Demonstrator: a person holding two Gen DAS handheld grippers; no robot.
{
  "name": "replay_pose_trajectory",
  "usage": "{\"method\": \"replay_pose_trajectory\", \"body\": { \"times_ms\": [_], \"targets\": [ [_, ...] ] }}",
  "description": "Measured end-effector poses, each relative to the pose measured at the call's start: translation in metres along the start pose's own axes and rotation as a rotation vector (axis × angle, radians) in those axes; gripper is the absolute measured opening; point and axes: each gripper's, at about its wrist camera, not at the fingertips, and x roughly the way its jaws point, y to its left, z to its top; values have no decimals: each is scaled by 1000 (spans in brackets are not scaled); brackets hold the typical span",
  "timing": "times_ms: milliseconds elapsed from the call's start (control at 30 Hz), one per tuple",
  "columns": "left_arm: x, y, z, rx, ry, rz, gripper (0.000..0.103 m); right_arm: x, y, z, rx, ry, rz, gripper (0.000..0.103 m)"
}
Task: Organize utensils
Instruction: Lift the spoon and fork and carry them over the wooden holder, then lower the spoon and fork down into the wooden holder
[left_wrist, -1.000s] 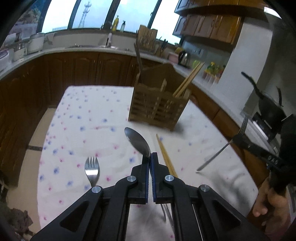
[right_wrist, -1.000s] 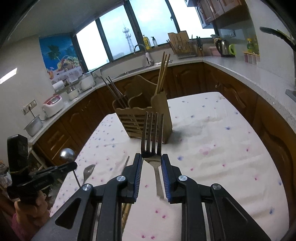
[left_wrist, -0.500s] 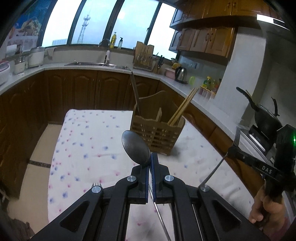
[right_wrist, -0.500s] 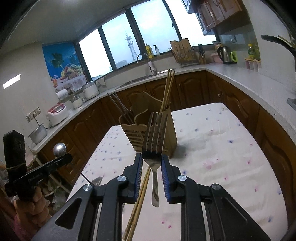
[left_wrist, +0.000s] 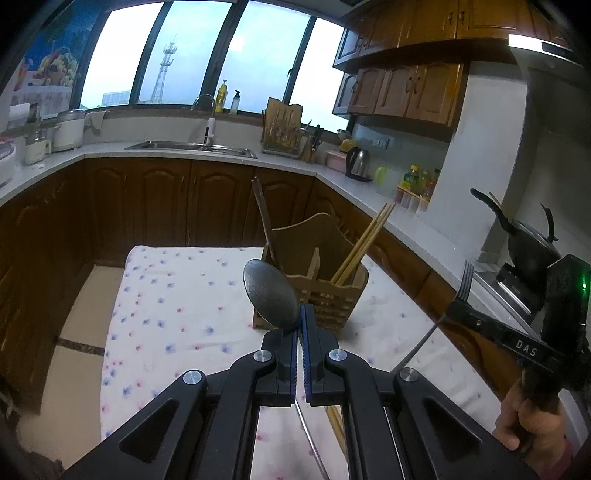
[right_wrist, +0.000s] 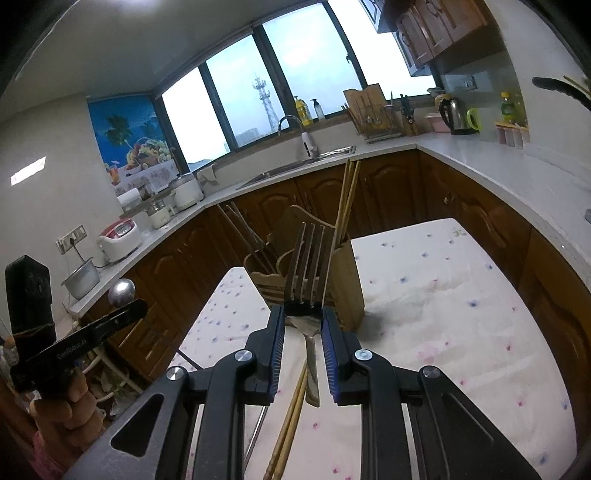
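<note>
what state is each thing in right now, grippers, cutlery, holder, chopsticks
left gripper: shut on the spoon
spoon: held off the table, bowl up
right gripper: shut on the fork
fork: held off the table, tines up
wooden holder: upright on the table, chopsticks standing in it
loose chopsticks: lying flat on the tablecloth

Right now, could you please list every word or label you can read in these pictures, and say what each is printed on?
"DAS": white letters on the right black hand-held gripper.
"CoreRobot.AI", roughly; small and partly blurred: on the left black hand-held gripper.
Yellow bottle labels and white rice cooker panel: too small to read.
</note>
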Motion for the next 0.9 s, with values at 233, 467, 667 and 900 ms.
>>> {"method": "replay_pose_trajectory", "body": {
  "times_ms": [233, 467, 667, 900],
  "targets": [
    [9, 5, 7, -3, -9, 5, 1, 8, 1, 6, 0, -6, 8, 20],
    [19, 10, 17, -13, -28, 10, 1, 17, 2, 19, -3, -19, 15, 20],
    [28, 12, 34, -10, -68, 13, 1, 24, 7, 39, -18, -55, 17, 20],
    [44, 12, 56, 15, -118, 13, 1, 38, 8, 65, -30, -91, 14, 20]
  ]
}}
